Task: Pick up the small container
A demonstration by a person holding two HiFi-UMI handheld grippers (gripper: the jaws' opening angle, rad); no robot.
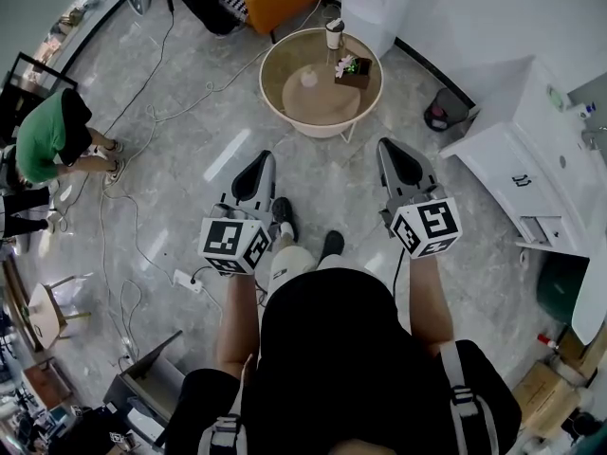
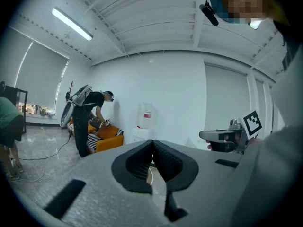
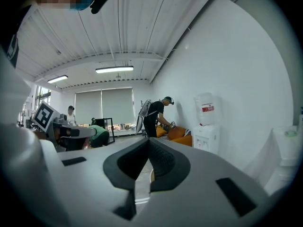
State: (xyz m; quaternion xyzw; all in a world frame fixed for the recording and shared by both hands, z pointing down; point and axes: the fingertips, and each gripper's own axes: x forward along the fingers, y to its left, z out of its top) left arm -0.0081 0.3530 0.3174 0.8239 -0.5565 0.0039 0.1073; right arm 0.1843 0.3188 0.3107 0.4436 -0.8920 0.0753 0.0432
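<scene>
Both grippers idle, task not begun. Left gripper (image 1: 258, 162) and right gripper (image 1: 393, 152): jaws together, nothing between them. Likely target: the small container (image 1: 309, 77), pale, standing on the round table (image 1: 275, 100) beside a dark box (image 1: 354, 70). It lies straight ahead, well apart from both grippers, roughly midway between their lines. Neither is clearly nearer. Too small to read its long axis.

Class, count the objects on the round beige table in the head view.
3: a white, dark-lidded cup at the far edge; a small pale round container near the centre; a dark box of green plants to its right. Smaller items may be hidden.
</scene>
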